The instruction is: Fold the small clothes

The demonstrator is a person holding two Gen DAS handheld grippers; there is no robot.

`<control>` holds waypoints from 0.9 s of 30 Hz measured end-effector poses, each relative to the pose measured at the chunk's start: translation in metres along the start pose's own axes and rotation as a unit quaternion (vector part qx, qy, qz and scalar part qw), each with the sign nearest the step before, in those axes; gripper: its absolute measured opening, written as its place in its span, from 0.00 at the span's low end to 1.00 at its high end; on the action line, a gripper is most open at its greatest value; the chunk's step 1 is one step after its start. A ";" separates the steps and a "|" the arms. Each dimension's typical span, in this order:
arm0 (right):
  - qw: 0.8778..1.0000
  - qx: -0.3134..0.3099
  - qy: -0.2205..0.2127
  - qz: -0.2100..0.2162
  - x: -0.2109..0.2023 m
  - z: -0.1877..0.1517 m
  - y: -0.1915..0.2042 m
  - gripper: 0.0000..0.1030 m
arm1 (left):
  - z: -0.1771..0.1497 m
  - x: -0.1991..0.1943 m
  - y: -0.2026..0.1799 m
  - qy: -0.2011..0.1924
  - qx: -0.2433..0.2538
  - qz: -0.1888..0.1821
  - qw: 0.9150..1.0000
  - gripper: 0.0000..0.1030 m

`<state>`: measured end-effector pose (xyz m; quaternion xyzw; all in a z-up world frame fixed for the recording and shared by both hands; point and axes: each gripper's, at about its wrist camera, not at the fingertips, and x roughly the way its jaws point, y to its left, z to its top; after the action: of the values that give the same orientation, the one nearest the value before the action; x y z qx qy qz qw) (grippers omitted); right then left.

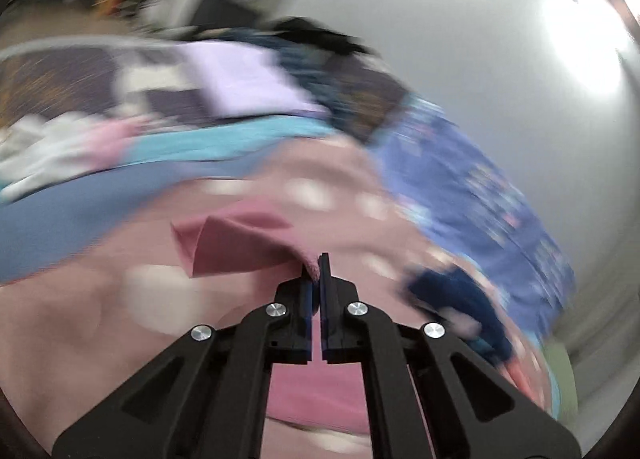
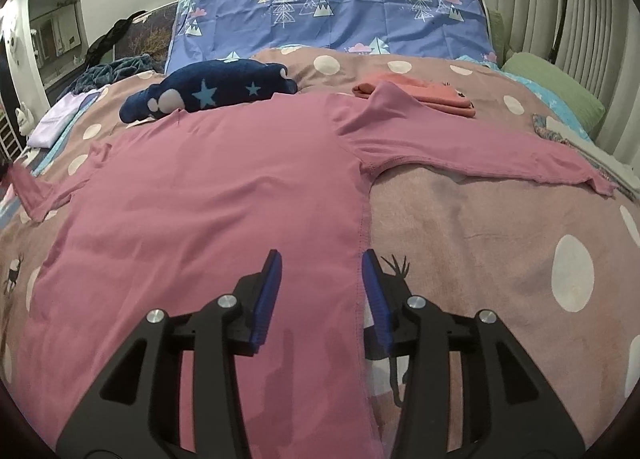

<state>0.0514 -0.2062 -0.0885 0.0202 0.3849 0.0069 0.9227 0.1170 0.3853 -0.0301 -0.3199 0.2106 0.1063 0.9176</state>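
A pink long-sleeved shirt lies spread flat on a dusty-pink dotted blanket, with both sleeves stretched out to the sides. My right gripper hovers open over the shirt's lower right side seam, one blue pad on each side of it and neither pressing on the cloth. The left wrist view is blurred. In it my left gripper is shut on a fold of the pink shirt, and the pinched cloth bunches at the fingertips.
Beyond the shirt lie a navy star-print plush cloth and a folded coral garment. A blue tree-print pillow is at the head of the bed. A green pillow sits right, a lilac folded cloth left.
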 end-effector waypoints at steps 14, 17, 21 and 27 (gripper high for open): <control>1.000 0.016 0.001 -0.012 0.006 0.007 -0.030 0.44 | -0.255 0.037 -0.257 0.231 0.318 -0.179 0.902 0.03; 1.000 0.009 0.000 -0.004 0.008 0.012 -0.030 0.46 | -0.284 0.047 -0.255 0.260 0.337 -0.166 0.889 0.14; 0.998 0.013 0.008 0.057 0.019 0.029 -0.021 0.47 | -0.277 0.046 -0.246 0.257 0.316 -0.167 0.898 0.14; 0.979 0.045 0.069 0.188 0.062 0.066 0.002 0.47 | -0.278 0.051 -0.252 0.264 0.308 -0.173 0.898 0.14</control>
<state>0.1419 -0.2045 -0.0859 0.1334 0.4367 0.1644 0.8743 0.1571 0.0176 -0.1134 -0.0689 0.4083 -0.2124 0.8851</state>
